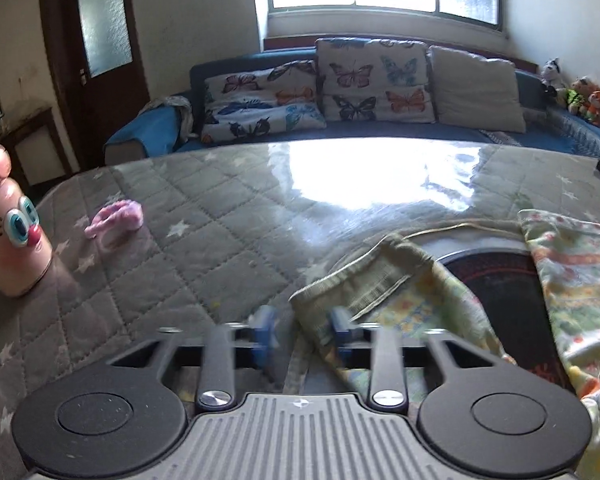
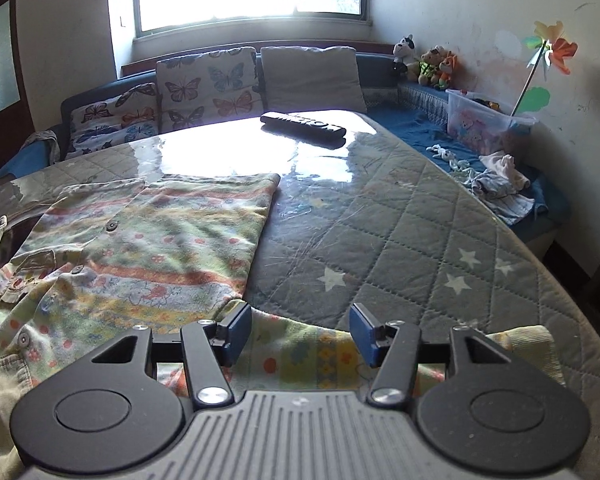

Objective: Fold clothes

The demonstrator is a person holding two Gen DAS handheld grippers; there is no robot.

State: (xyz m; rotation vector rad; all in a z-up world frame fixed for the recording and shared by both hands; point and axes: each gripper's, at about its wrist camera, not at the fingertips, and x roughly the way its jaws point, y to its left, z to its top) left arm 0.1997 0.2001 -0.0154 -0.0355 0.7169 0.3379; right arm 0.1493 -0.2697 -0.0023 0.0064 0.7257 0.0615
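The pale, flower-printed buttoned cotton garment (image 2: 148, 240) is judged barely folded, mostly flat on the quilted grey table (image 2: 400, 240), the left tool (image 1: 304, 330) narrowed over its sleeve without a visible pinch, the right tool (image 2: 300, 334) wide over its hem.

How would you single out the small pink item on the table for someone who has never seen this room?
Start at the quilted grey table cover with white stars in the left wrist view. Towards its left side, right of the peach bottle with cartoon eyes, lies a small crumpled pink cloth. It is the only pink, fluffy thing there, apart from the patterned shirt.
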